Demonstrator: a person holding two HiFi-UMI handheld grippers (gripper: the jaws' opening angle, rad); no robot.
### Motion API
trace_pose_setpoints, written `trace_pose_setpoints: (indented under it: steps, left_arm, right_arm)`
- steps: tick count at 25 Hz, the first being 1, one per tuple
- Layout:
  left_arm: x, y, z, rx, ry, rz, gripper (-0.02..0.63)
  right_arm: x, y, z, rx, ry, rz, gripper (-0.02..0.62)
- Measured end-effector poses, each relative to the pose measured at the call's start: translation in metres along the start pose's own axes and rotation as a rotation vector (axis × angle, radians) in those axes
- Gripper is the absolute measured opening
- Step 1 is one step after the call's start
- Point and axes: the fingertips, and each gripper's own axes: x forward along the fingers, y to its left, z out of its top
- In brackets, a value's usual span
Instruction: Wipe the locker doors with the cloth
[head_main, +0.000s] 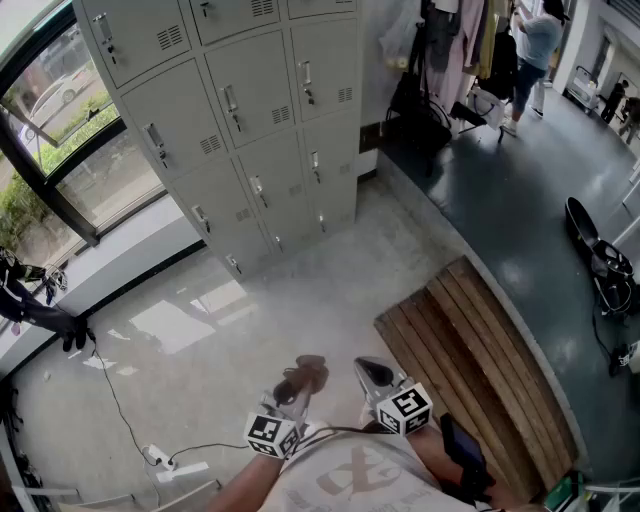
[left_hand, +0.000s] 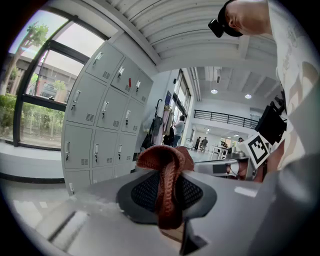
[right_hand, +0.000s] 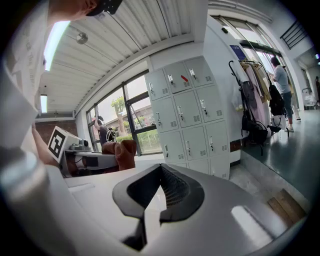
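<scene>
A rust-brown knitted cloth (left_hand: 169, 187) is pinched in my left gripper (left_hand: 165, 172), bunched over the fingertips and hanging down between the jaws. In the head view the cloth (head_main: 303, 376) and left gripper (head_main: 297, 390) are low in the middle, above the concrete floor. Beside it to the right, my right gripper (head_main: 371, 375) is shut with nothing in it; its own view shows the jaws (right_hand: 159, 170) together and empty. The grey lockers (head_main: 245, 120) stand well ahead at the upper left, doors shut, apart from both grippers. The lockers (left_hand: 100, 130) also show in the left gripper view.
A slatted wooden bench (head_main: 475, 375) lies to the right. A cable and white power strip (head_main: 165, 462) lie on the floor at lower left. Large windows (head_main: 70, 130) run along the left. Hanging clothes (head_main: 450, 40) and a person (head_main: 535, 45) are at the far back right.
</scene>
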Motion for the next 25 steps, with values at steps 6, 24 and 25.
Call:
trace_pose_setpoints:
  steps: [6, 24, 25]
  left_arm:
    - [0.066, -0.012, 0.023, 0.015, 0.009, 0.021, 0.073]
    - [0.153, 0.012, 0.046, -0.043, 0.037, 0.109, 0.072]
    - [0.158, 0.019, 0.044, -0.051, 0.04, 0.105, 0.073]
  right_arm:
    - [-0.005, -0.063, 0.037, -0.026, -0.028, -0.014, 0.008]
    - [0.037, -0.179, 0.065, 0.018, 0.021, -0.007, 0.008]
    - [0.044, -0.181, 0.065, 0.017, 0.028, -0.009, 0.008]
